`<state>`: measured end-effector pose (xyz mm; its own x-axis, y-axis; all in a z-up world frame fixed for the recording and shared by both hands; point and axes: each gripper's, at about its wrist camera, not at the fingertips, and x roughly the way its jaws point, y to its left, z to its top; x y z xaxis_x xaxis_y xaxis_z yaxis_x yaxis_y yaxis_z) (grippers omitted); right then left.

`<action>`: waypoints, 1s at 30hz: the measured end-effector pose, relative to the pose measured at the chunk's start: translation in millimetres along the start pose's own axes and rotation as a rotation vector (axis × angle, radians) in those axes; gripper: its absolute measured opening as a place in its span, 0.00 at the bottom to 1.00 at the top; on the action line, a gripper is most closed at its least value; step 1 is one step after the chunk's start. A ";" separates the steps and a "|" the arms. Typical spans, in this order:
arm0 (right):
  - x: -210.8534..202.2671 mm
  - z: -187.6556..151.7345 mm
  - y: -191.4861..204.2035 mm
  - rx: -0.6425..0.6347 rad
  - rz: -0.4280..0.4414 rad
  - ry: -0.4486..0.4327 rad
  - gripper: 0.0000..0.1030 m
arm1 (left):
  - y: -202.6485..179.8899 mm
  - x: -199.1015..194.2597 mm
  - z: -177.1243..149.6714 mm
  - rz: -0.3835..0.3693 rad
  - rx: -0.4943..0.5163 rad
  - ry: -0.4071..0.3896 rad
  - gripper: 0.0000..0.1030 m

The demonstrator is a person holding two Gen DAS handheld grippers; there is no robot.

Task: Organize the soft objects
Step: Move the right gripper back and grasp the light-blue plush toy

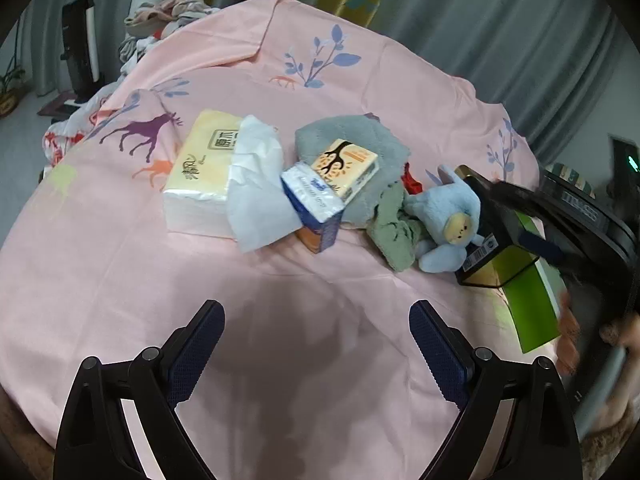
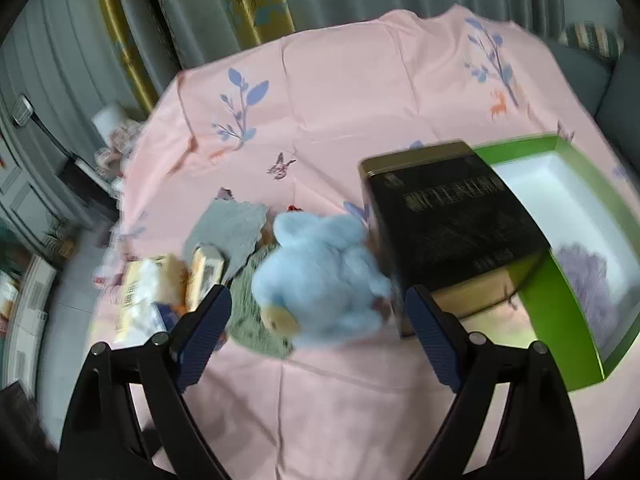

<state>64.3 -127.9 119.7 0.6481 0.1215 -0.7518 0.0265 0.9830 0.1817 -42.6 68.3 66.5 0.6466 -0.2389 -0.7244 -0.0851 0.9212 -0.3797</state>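
Observation:
A light blue plush toy (image 2: pixel 324 276) lies on the pink sheet, just ahead of my right gripper (image 2: pixel 320 316) and between its spread fingers, which stand open and clear of it. It rests partly on a green-grey cloth (image 2: pixel 248 320), with a grey towel (image 2: pixel 232 232) behind. In the left wrist view the plush toy (image 1: pixel 444 216) lies at the right beside the cloth (image 1: pixel 394 232) and the towel (image 1: pixel 352 136). My left gripper (image 1: pixel 316 332) hangs open over bare sheet with nothing between its fingers.
A black tin (image 2: pixel 452 224) stands right of the plush against a green box (image 2: pixel 560 312) holding something lavender and fluffy (image 2: pixel 588 280). Tissue packs, yellow (image 1: pixel 200 168), blue (image 1: pixel 314 200) and orange (image 1: pixel 348 168), and a loose tissue (image 1: pixel 256 188) lie left. Clothes are piled at the far corner (image 1: pixel 168 16).

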 end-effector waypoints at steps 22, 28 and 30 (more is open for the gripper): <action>9.3 11.0 18.9 -0.082 0.003 0.058 0.55 | 18.2 -5.7 6.0 -0.027 -0.060 -0.013 0.91; -35.0 -5.7 -5.9 0.052 0.377 0.125 0.55 | 20.4 -5.3 5.9 -0.066 -0.085 -0.015 0.91; -28.2 -19.8 -13.1 0.112 0.513 0.215 0.55 | 21.3 -5.4 5.6 -0.082 -0.097 -0.013 0.91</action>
<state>30.6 -141.5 126.1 0.4296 0.6166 -0.6597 -0.1628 0.7715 0.6151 -43.6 90.9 65.6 0.6638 -0.3077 -0.6817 -0.1042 0.8645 -0.4917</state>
